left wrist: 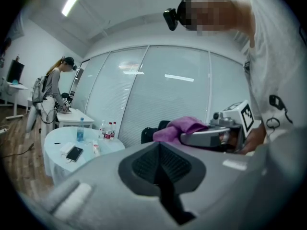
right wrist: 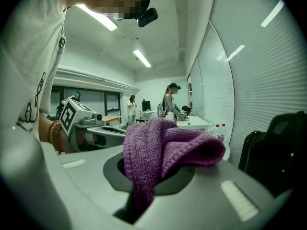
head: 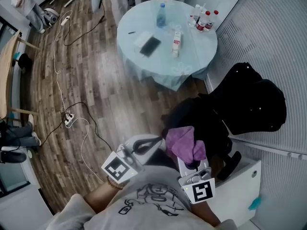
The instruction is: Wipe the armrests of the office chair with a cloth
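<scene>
Right gripper (head: pixel 188 158) pinches the purple cloth (head: pixel 185 143): in the right gripper view its jaws are closed on a fold of the cloth (right wrist: pixel 165 148), which bunches above them and droops over their front. From the head view the cloth sits just ahead of the person's chest, over the dark seat of the black office chair (head: pixel 249 98). One black armrest (head: pixel 232 163) lies just to its right, apart from it. Left gripper (head: pixel 154 142) points toward the cloth from the left, its jaws pressed together with nothing between them in the left gripper view (left wrist: pixel 161 165). Beyond the chair stands a round table (head: pixel 158 68) carrying bottles (head: pixel 205 19) and a phone (head: pixel 150 46). Cables (head: pixel 72 116) trail across the wooden floor.
</scene>
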